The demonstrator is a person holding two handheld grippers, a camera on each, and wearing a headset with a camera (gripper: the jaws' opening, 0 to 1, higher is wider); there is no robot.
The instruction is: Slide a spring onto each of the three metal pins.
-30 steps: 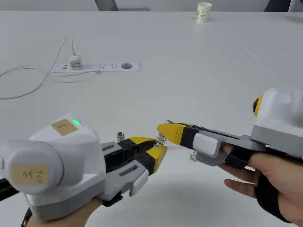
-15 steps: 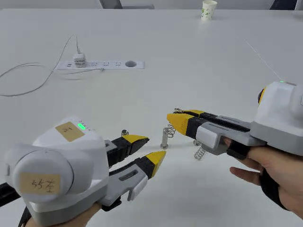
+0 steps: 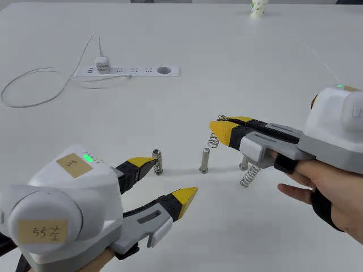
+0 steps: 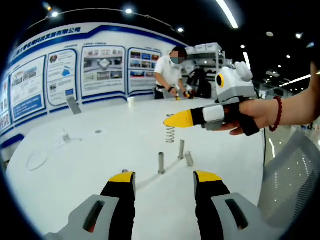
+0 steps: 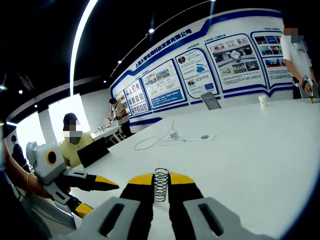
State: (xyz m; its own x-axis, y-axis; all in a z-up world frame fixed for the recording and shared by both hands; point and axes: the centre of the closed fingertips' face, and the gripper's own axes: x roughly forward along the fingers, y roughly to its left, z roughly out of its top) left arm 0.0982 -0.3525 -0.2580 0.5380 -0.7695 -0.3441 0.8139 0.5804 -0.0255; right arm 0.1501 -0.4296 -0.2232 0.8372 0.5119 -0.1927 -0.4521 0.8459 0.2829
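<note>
Pinching spring by one end, right gripper hangs it at 1 o'clock of middle pin; likely light, squashy, slippery. Left gripper gapes wide.

1 second ago the left gripper had its jaws almost closed, right up against the tips of the right gripper. Now its jaws stand wide apart, and the 2 grippers are well apart. The left gripper has pulled back toward the person, so its top jaw tip now sits just beside the sprung pin. The right gripper has moved up and to the right, and the spring pinched in its tips hangs higher. The middle pin, hidden 1 second ago, now stands bare between the 2 grippers.
</note>
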